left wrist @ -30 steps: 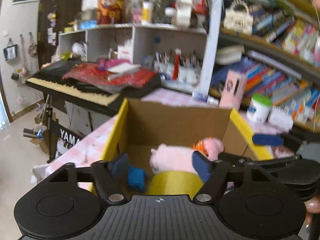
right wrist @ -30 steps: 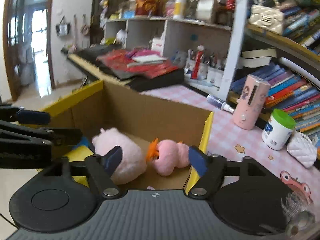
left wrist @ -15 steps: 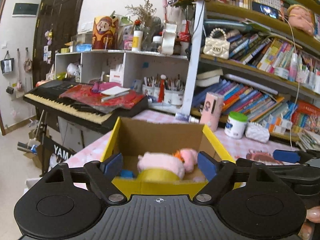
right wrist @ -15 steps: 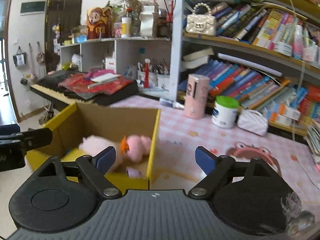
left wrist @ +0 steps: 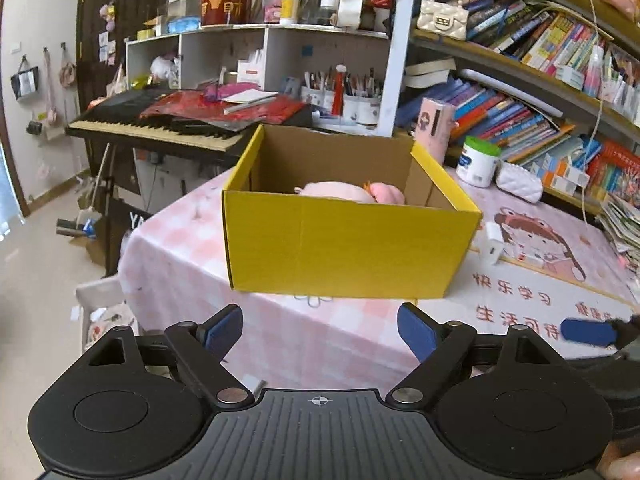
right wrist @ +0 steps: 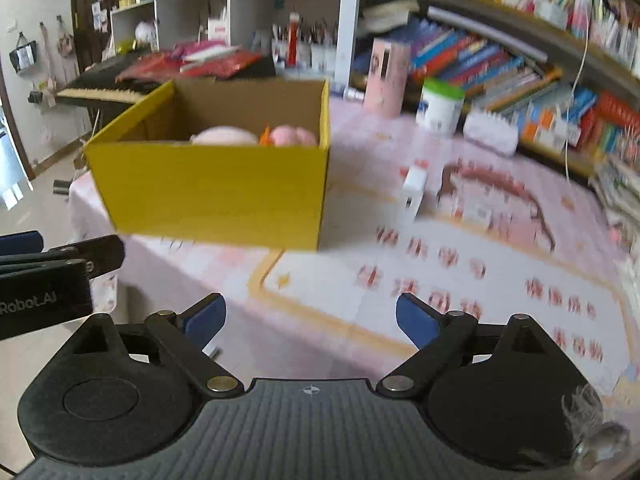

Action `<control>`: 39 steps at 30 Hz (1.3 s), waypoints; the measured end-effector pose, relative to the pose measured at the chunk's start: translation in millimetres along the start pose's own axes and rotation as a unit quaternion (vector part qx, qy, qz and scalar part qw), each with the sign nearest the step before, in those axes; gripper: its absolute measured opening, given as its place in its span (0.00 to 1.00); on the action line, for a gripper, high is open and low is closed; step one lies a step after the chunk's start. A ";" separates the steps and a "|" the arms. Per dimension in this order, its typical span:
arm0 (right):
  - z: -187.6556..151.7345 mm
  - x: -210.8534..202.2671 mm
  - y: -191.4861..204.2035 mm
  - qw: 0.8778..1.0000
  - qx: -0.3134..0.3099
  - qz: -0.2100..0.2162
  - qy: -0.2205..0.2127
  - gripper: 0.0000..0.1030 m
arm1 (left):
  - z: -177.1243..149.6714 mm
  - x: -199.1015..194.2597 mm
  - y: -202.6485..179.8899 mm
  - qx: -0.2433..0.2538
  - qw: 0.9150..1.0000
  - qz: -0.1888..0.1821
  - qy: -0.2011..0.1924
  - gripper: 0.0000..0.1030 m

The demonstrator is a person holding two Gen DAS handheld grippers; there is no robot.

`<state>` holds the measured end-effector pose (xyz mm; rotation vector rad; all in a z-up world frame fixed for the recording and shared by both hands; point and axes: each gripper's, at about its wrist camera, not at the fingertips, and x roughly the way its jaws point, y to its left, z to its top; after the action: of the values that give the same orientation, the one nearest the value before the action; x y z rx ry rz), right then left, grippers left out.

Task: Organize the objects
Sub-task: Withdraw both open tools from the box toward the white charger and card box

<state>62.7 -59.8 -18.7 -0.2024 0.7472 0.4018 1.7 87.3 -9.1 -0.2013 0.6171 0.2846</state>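
A yellow cardboard box [left wrist: 344,248] [right wrist: 212,188] stands on the pink checked tablecloth [left wrist: 320,332]. Inside it lies a pink plush toy [left wrist: 340,191] [right wrist: 256,136] with an orange tuft, only its top showing over the rim. My left gripper [left wrist: 320,330] hangs in front of the box, well short of it, jaws opening with nothing between them. My right gripper [right wrist: 310,320] sits to the right of the box over the printed mat, jaws also opening and empty. A small white block [left wrist: 493,243] [right wrist: 414,188] stands on the mat right of the box.
A white jar with a green lid [left wrist: 478,156], a pink tube [left wrist: 434,128] and a white quilted pouch [left wrist: 520,186] stand behind the box by the bookshelf [left wrist: 540,80]. A keyboard [left wrist: 160,128] lies at the left. The table edge [left wrist: 132,240] drops to the floor on the left.
Both grippers have drawn back out of the box toward the near table edge, and their jaws have spread wider. The plush toy stays in the box. The right view has swung rightward.
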 end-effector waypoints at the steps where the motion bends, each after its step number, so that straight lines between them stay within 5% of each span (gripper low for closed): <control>1: -3.2 -1.1 2.6 1.000 0.003 0.004 0.009 0.91 | -1.5 -3.3 -1.1 0.001 1.000 -0.001 -0.003 0.87; 12: -32.2 -25.3 13.4 1.000 0.006 0.014 0.023 0.92 | -24.9 -22.4 -18.5 0.043 0.998 -0.034 0.010 0.88; 39: -62.6 -62.5 -92.7 0.984 0.129 -0.122 0.016 0.92 | -20.9 -5.8 -126.9 0.135 0.974 -0.181 0.019 0.88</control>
<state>21.9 -181.3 -16.8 -0.0551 0.7874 0.0665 26.7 -39.0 -9.5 -0.0552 0.6367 -0.1564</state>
